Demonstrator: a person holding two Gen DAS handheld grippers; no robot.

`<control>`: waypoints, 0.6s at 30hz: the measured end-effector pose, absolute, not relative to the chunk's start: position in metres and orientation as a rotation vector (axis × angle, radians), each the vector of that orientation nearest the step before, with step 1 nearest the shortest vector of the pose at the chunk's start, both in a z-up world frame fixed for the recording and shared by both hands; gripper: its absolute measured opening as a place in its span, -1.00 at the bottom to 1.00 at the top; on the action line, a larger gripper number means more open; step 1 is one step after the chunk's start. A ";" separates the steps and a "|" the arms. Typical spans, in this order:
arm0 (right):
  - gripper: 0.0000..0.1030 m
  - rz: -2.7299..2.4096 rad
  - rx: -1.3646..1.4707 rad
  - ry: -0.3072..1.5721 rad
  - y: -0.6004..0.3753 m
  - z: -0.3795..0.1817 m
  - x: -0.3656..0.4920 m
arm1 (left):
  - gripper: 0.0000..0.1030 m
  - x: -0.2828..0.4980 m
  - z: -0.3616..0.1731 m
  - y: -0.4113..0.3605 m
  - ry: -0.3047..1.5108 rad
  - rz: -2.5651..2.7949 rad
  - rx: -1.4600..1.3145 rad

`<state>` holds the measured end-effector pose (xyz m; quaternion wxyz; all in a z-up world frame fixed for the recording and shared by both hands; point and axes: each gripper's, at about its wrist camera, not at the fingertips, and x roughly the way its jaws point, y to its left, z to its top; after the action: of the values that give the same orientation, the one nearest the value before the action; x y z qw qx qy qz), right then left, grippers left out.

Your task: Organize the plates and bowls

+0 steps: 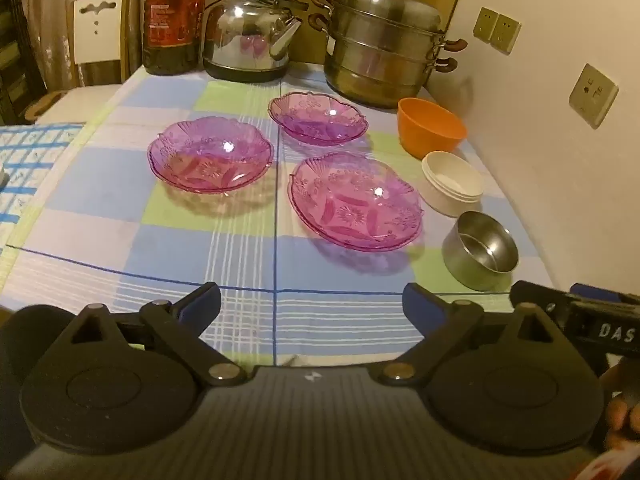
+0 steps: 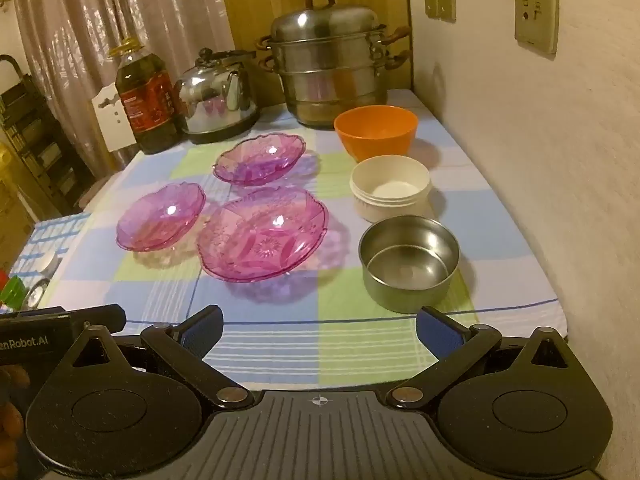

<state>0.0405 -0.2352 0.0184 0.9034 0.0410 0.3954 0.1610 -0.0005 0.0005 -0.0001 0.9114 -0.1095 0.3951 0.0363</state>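
While both grippers' fingers gape empty, three pink glass plates (image 1: pixel 211 159) and the orange (image 1: pixel 431 126), white (image 1: pixel 452 182) and steel bowls (image 1: pixel 480 250) sit unstacked on the checked surface (image 1: pixel 120 200)

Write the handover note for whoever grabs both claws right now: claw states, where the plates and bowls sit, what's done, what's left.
Left claw: open, empty, above the near edge of the checked tablecloth.
Right claw: open, empty, just short of the steel bowl.
Three pink transparent plastic plates lie singly mid-table, unstacked.
Bowls line the wall side: steel nearest, then white plastic bowl, then orange plastic bowl.
Done: nothing stacked or grouped yet.
Left: probably stack the plates and nest or group the bowls.
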 end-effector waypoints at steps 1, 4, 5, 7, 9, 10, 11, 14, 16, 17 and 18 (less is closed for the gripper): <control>0.99 0.333 0.083 0.816 -0.236 0.018 0.041 | 0.87 -0.001 0.000 0.000 0.814 0.072 -0.227; 0.99 0.331 0.082 0.824 -0.239 0.019 0.043 | 0.87 0.000 0.000 -0.001 0.823 0.076 -0.225; 0.99 0.330 0.082 0.825 -0.240 0.019 0.044 | 0.87 0.000 0.000 0.000 0.823 0.074 -0.227; 0.99 0.326 0.077 0.828 -0.234 0.017 0.037 | 0.85 0.001 0.001 0.000 0.823 0.070 -0.240; 0.99 0.325 0.069 0.831 -0.227 0.016 0.039 | 0.85 0.000 0.001 0.000 0.824 0.066 -0.248; 0.99 0.321 0.067 0.831 -0.224 0.016 0.037 | 0.85 0.000 0.000 0.003 0.826 0.062 -0.254; 0.99 0.323 0.064 0.830 -0.221 0.016 0.035 | 0.85 0.000 0.000 0.004 0.826 0.058 -0.259; 0.99 0.334 0.080 0.842 -0.229 0.016 0.042 | 0.85 -0.002 0.000 0.003 0.826 0.058 -0.257; 0.99 0.333 0.078 0.841 -0.229 0.016 0.042 | 0.85 -0.003 0.000 0.003 0.826 0.058 -0.259; 0.98 0.333 0.078 0.840 -0.230 0.016 0.042 | 0.85 -0.003 0.000 0.003 0.825 0.056 -0.259; 0.99 0.333 0.080 0.840 -0.230 0.016 0.042 | 0.85 -0.002 0.000 0.003 0.825 0.056 -0.258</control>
<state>0.0416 -0.2296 0.0159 0.8989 0.0386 0.4056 0.1611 -0.0020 0.0027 0.0003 0.9076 -0.1251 0.3999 0.0270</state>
